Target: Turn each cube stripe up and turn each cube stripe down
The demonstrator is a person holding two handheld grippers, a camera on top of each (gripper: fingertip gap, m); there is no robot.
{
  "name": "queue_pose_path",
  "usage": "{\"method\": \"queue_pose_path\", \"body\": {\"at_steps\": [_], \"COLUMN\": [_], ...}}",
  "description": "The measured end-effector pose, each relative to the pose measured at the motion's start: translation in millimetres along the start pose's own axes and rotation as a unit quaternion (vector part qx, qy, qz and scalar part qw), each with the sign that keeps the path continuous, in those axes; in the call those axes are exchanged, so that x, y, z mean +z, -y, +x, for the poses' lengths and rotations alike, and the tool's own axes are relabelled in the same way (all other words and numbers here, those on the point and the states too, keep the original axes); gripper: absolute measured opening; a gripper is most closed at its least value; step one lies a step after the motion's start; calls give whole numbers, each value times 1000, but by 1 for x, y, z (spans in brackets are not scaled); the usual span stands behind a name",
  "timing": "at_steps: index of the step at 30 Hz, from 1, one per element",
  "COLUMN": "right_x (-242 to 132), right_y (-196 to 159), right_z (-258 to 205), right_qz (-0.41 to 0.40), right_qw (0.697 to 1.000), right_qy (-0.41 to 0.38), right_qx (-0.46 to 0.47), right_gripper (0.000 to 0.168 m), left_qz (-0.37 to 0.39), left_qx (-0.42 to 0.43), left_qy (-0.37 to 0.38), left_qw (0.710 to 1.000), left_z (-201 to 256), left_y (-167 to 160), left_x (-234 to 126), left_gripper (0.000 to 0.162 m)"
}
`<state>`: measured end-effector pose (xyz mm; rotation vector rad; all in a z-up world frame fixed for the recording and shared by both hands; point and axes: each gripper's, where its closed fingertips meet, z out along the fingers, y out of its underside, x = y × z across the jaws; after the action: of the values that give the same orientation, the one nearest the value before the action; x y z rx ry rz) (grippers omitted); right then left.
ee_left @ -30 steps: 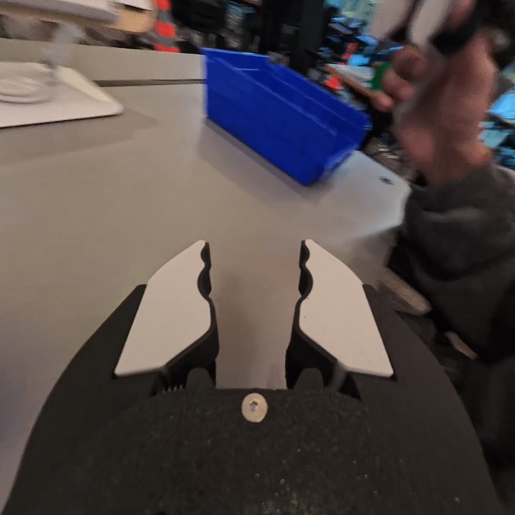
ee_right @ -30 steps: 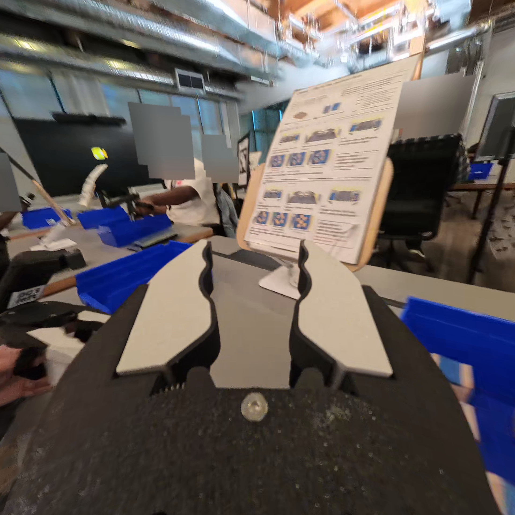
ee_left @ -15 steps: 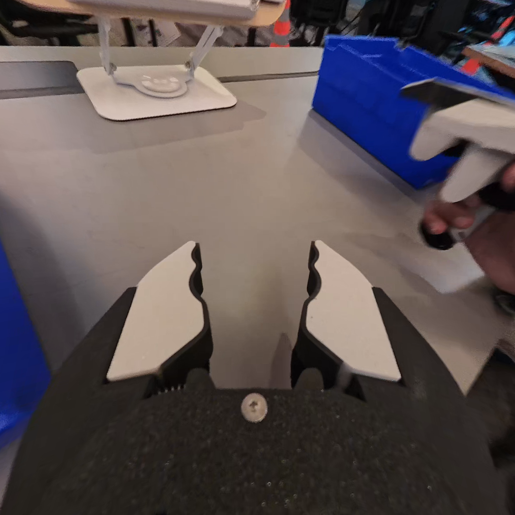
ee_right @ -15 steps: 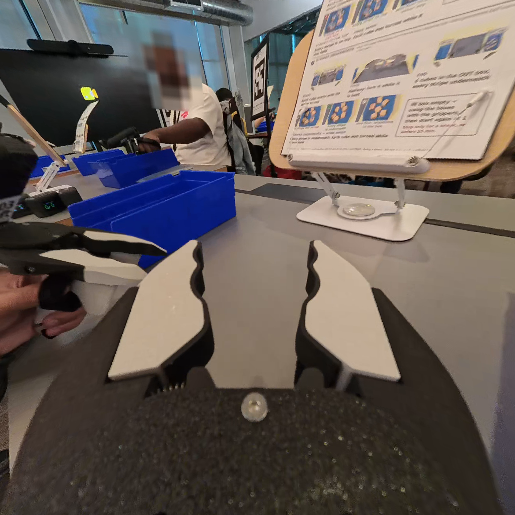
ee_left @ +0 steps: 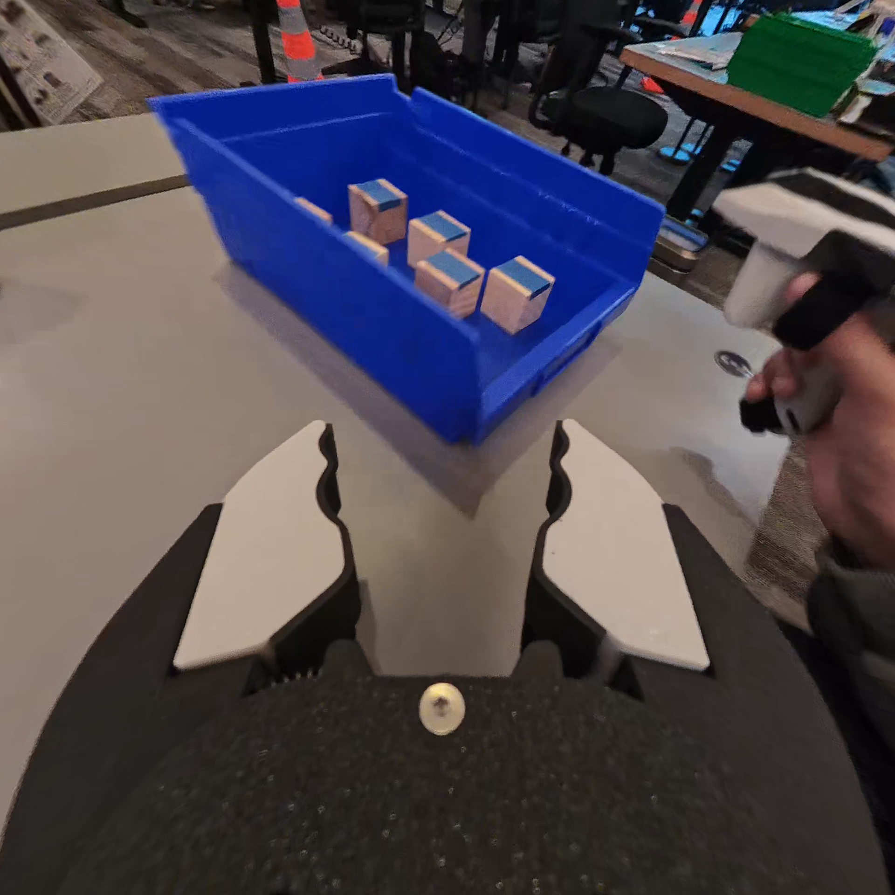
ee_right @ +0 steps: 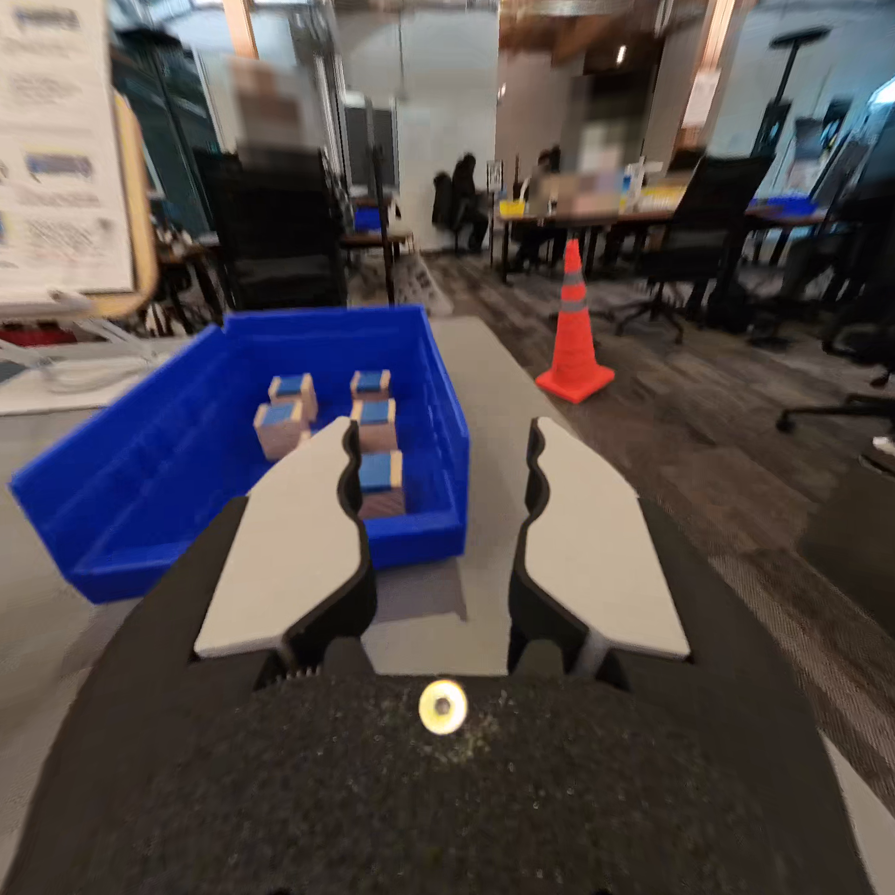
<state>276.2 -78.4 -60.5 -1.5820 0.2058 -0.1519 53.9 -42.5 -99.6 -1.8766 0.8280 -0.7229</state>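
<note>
Several wooden cubes with a blue stripe on top stand in a blue bin [ee_left: 416,358] on the grey table. The nearest cube [ee_left: 514,295] is at the bin's right end, and one more cube [ee_left: 377,209] stands farther back. My left gripper [ee_left: 443,431] is open and empty, just short of the bin's near corner. In the right wrist view the same bin [ee_right: 126,484] holds the cubes, the nearest [ee_right: 381,482] beside my left finger. My right gripper [ee_right: 443,426] is open and empty, past the bin's right wall. The right gripper's handle [ee_left: 794,271], held by a hand, shows at the right of the left wrist view.
An instruction board on a white stand [ee_right: 63,160] is behind the bin to the left. The table's right edge [ee_right: 489,348] runs just past the bin. An orange cone [ee_right: 574,334] stands on the floor beyond. A green bin [ee_left: 799,63] sits on a far table.
Both grippers have swung round from the instruction board's stand to face the blue bin, so the cubes have come into view. Both stay open and empty.
</note>
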Motion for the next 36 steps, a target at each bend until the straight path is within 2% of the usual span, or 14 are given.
{"method": "queue_pose_path", "body": {"at_steps": [4,6,8,11,14,15,16,17,18,20,25,32,36], "right_x": [18,24,29,36,44,45,44,42,39,30,7,-13,-5], "right_y": [-40,-48,-46,-42,-60,-65,-66,-64,-64,-63,-50,-43,-54], "right_z": [-2,-4,-13,-20,-25,-35,-46,-56,-59,-63,-117,-261,-337], "right_qz": [-89,-105,-109,-110,-156,-166,-170,-173,-181,-198,-171,-164,-179], "right_qw": [995,994,993,993,987,985,982,980,979,978,979,965,953], "right_qy": [36,34,52,49,33,56,79,97,82,53,91,200,244], "right_qx": [23,15,10,-5,-19,-9,12,28,39,31,57,33,7], "right_gripper": [66,63,57,54,52,52,43,24,18,5,5,6,6], "left_qz": [-29,-44,-23,-14,-13,-11,-11,-10,-8,-2,16,17,21], "left_qx": [18,8,-22,-53,-55,-64,-67,-63,-54,-42,-10,-39,-70], "left_qy": [75,117,113,151,180,178,178,184,193,195,218,304,365], "left_qw": [997,992,993,987,982,982,982,981,980,980,976,952,928], "left_z": [4,-8,-14,-38,-55,-58,-60,-62,-64,-66,-80,-152,-201], "left_y": [6,4,11,14,13,12,11,11,11,14,18,-22,-47], "left_x": [79,94,91,76,64,61,58,54,49,34,-34,-162,-213], "left_gripper": [89,78,49,20,8,7,7,6,5,5,6,6,5]}}
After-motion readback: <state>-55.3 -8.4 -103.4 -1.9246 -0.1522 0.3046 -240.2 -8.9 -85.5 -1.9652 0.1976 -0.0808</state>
